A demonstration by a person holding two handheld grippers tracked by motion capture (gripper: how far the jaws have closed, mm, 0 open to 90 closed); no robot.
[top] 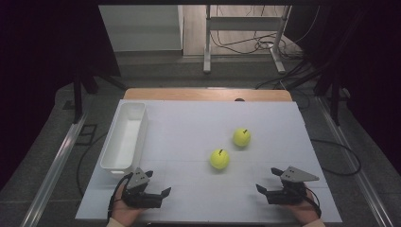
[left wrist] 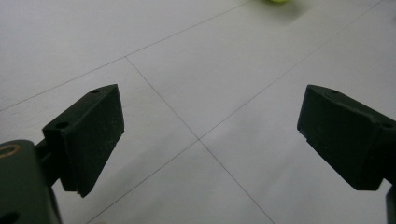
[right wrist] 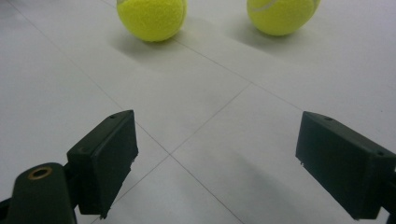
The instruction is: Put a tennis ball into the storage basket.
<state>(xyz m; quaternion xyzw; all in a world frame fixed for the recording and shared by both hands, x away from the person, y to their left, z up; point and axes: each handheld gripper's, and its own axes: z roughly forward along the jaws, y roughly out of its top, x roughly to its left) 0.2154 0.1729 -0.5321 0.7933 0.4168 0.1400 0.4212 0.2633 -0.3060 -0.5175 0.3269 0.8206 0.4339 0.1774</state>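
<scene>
Both grippers, left gripper (top: 160, 194) and right gripper (top: 263, 190), jaws wide, empty; two yellow-green fuzzy tennis balls, near ball (top: 220, 159) and far ball (top: 241, 137), lie right of long white plastic bin (top: 117, 163); risk: jaw nudge rolls a ball away.

White table (top: 189, 127): two balls (top: 220, 159), tray (top: 125, 137)
</scene>
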